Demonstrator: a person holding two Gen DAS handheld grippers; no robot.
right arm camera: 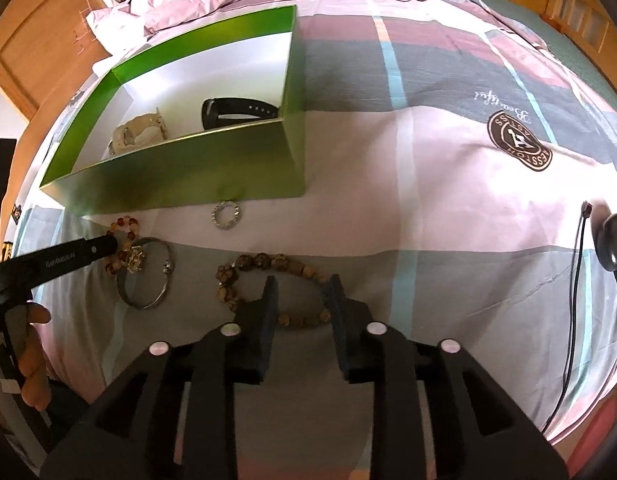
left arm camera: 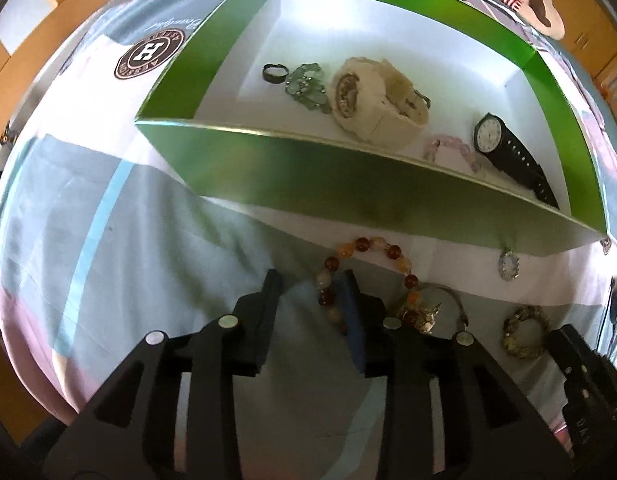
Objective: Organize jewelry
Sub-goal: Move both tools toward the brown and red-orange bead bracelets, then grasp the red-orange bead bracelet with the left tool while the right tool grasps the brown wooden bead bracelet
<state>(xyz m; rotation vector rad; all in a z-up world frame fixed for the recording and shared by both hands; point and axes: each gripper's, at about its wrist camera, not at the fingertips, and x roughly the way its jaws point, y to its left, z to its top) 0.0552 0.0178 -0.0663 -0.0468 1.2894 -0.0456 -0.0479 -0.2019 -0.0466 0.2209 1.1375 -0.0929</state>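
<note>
Left gripper (left arm camera: 310, 280), jaws parted and empty, straddles the amber bead bracelet (left arm camera: 364, 276); right gripper (right arm camera: 302, 286), likewise parted, straddles the brown bead bracelet (right arm camera: 268, 288). Both strands look light, limp and rolling: pinch across one run of beads.

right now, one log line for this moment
left hand-held gripper: open at amber bracelet | right hand-held gripper: open over brown bracelet | box: two watches in

Right gripper (right arm camera: 302, 292), fingers apart, astride the brown bead bracelet (right arm camera: 268, 276) on the bed (right arm camera: 428, 184). Green box (right arm camera: 196, 176) at ten o'clock; silver bangle (right arm camera: 146, 276) at nine; black puck (right arm camera: 610, 246) at three.
</note>
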